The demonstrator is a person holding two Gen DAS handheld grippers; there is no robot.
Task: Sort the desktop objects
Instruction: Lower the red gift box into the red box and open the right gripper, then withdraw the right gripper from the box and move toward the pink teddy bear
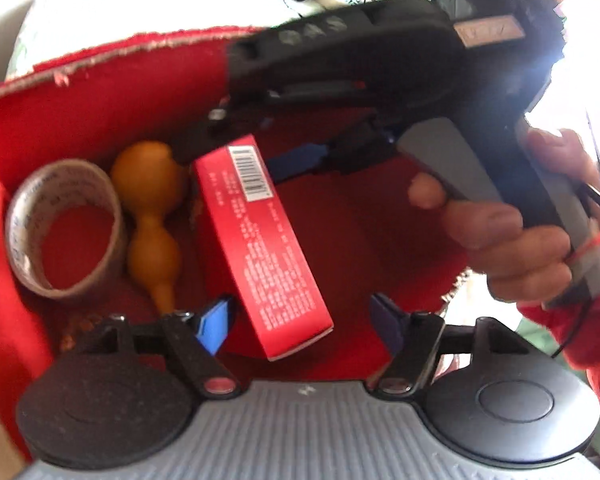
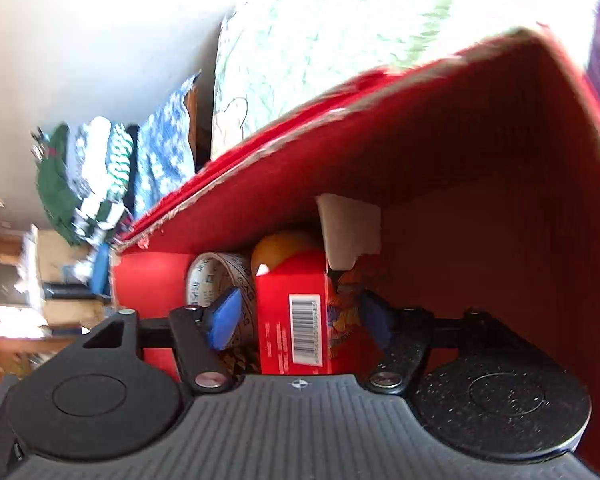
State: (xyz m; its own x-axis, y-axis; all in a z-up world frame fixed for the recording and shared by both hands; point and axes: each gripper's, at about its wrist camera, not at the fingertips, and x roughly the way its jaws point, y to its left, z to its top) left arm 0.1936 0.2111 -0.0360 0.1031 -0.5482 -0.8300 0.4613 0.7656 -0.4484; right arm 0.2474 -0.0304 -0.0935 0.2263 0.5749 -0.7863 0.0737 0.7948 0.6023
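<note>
Inside the red cardboard bin (image 1: 100,92), the right hand-held gripper (image 1: 260,148) is reaching down from the far right, and its blue-padded fingers are standing apart on either side of the far end of the red carton (image 1: 260,240), not visibly pressing it. The right wrist view is showing the same carton (image 2: 292,320) between the spread blue pads (image 2: 226,316), its barcode facing the camera. The carton is slanting from the far left toward the near right. To its left, the yellow gourd (image 1: 152,216) is lying just beside the roll of tape (image 1: 66,226) against the bin's left wall. The left hand-held gripper (image 1: 304,320) is hovering at the near edge with its fingers wide apart, gripping nothing.
</note>
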